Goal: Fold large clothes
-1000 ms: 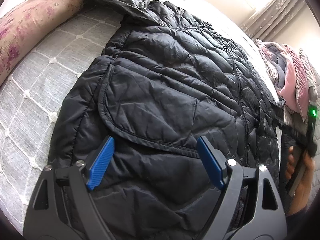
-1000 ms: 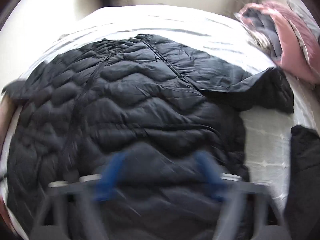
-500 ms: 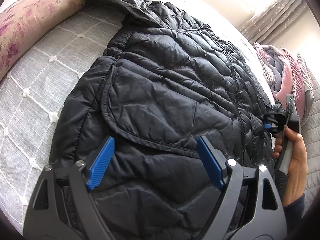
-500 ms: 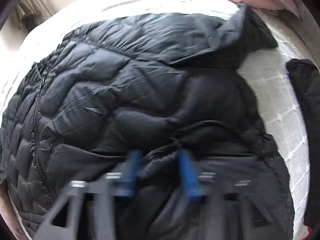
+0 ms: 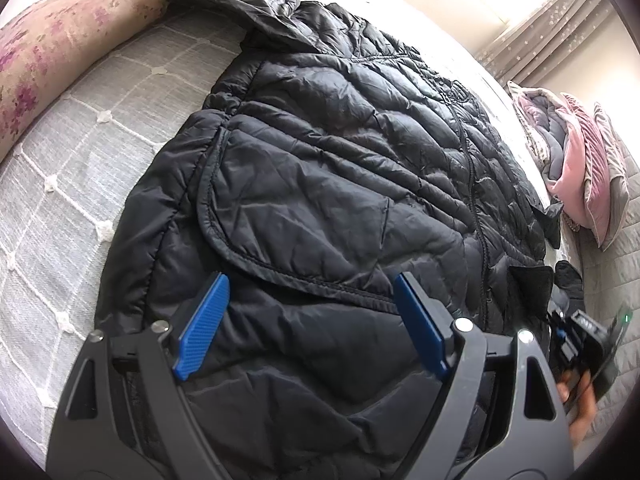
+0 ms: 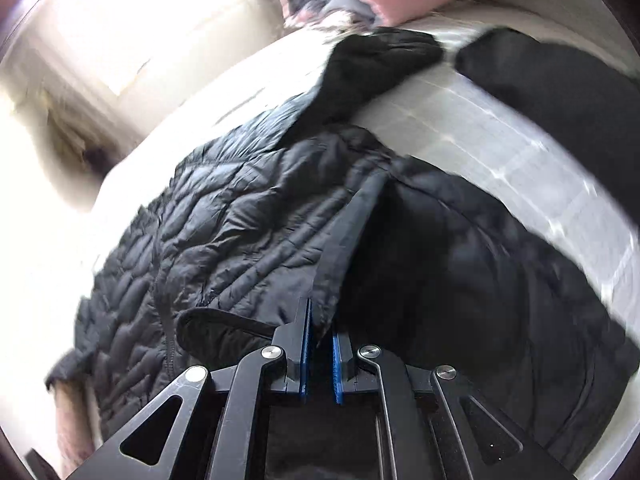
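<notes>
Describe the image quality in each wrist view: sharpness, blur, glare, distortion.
Left wrist view: sharp on the black puffer jacket and left tongs; fisheye bends the bed, and the curtained window is washed out. Right wrist view: motion blur smears the jacket's far edge and the bedding, the window is blown out white; only the right tongs, pinching a jacket fold, look crisp.

The jacket (image 5: 340, 184) is black, with wavy quilted stitching. The bed cover (image 5: 80, 168) is grey with a white grid and small white dots. The pillow (image 5: 60, 40) is beige with purple flowers. The folded blankets (image 5: 576, 160) are pink and grey.
</notes>
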### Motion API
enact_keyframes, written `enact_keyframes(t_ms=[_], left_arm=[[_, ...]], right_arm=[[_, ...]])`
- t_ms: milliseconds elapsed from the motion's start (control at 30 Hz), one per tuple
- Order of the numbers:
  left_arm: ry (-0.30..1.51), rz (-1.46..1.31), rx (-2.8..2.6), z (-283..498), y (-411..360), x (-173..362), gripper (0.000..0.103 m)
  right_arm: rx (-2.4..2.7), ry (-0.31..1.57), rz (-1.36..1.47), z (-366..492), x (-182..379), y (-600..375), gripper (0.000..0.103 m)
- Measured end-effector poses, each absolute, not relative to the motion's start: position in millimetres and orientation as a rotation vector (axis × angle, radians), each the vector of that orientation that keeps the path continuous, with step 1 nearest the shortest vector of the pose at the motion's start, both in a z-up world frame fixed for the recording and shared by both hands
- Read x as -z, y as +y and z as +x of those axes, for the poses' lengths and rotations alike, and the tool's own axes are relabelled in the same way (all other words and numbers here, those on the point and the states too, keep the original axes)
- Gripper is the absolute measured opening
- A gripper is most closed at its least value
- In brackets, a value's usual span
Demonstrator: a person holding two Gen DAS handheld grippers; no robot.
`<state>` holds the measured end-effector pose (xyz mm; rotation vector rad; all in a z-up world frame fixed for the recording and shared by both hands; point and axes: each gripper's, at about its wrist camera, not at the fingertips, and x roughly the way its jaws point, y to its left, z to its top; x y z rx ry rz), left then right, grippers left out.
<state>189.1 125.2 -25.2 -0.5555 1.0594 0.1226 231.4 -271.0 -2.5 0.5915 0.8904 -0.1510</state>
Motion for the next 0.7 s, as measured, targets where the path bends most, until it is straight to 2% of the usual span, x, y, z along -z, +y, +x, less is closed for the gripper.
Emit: enact_keyframes(t_ms=[167, 267, 467, 567, 700], left_arm=[[1.060, -0.561, -0.119, 189.3, 125.9, 25.9, 0.084], [1.057, -0.570, -0.116, 188.8, 127.2, 25.8, 0.084], [1.058, -0.577, -0.104, 187.4, 127.4, 24.9, 0.084], [1.056, -0.585, -0.101, 186.7, 129.0, 24.5, 0.084], [1.055, -0.594, -0.101, 185.4, 129.6, 23.8, 0.084]], right_arm=[[0.167, 0.911, 0.569, 221.9, 16.6, -273.2, 0.010], [0.176, 0.902, 0.628, 209.1, 17.6, -283.3, 0.018], [0.177, 0.927, 0.608, 202.1, 18.5, -286.2, 0.019], [0.186, 0.942, 0.588, 194.6, 7.5, -287.9, 0.019], [0.239, 0.822, 0.521, 179.4, -34.5, -302.5, 0.020]])
